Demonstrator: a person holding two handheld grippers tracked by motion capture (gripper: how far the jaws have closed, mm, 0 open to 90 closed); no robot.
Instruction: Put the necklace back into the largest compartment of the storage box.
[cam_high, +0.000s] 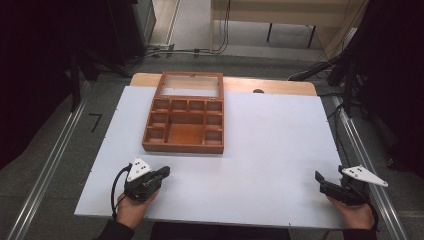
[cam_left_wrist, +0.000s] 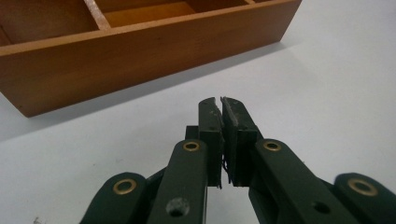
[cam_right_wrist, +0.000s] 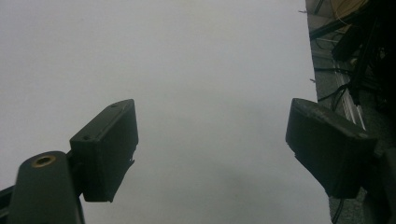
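Here we are over a white table (cam_high: 280, 150), and both hands are parked at the near edge. The left gripper (cam_high: 164, 173) sits low on the surface, gripped from below by the left hand (cam_high: 131, 210), its grey three-cornered plate tipped up on top. In the left gripper view its jaws are pressed together, tips meeting with just a hairline seam between them, and nothing caught in there.

Straight ahead of that claw, just beyond its tips, stands the wooden box (cam_high: 185, 125), near wall facing the jaws, not touching them. It's an open, compartmented box: small cells run round the sides and back, with a bigger one in the middle. Its lid (cam_high: 190, 85) is thrown back on the far side, a clear pane set in a wooden frame. The left gripper view catches that near wall (cam_left_wrist: 140, 56) close up, slanting across the top of the picture.

Over to the right gripper (cam_high: 320, 178), held by the right hand (cam_high: 356, 212) near the table's right edge, well apart from the box. Its jaws stand wide apart, bare white table between them, holding nothing.
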